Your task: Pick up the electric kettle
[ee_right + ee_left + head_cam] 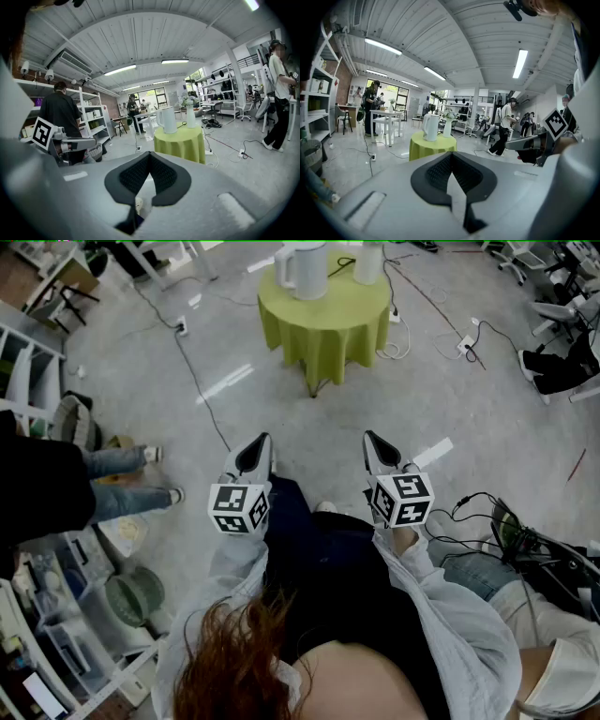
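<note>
The white electric kettle (305,268) stands on a small round table with a yellow-green cloth (328,324), beside a white vase (368,263). Both are some way off across the floor. My left gripper (262,442) and right gripper (372,440) are held side by side in front of my body, pointing toward the table. Both are shut with nothing between the jaws. In the left gripper view the kettle (431,127) stands beyond the closed jaws (451,157). The right gripper view has the kettle (167,120) up past its closed jaws (149,154).
Cables (192,371) trail over the grey floor to a power strip (181,326) left of the table. A person in jeans (117,486) stands at my left by shelving (28,381). Office chairs (562,343) and more cables (487,521) are on the right.
</note>
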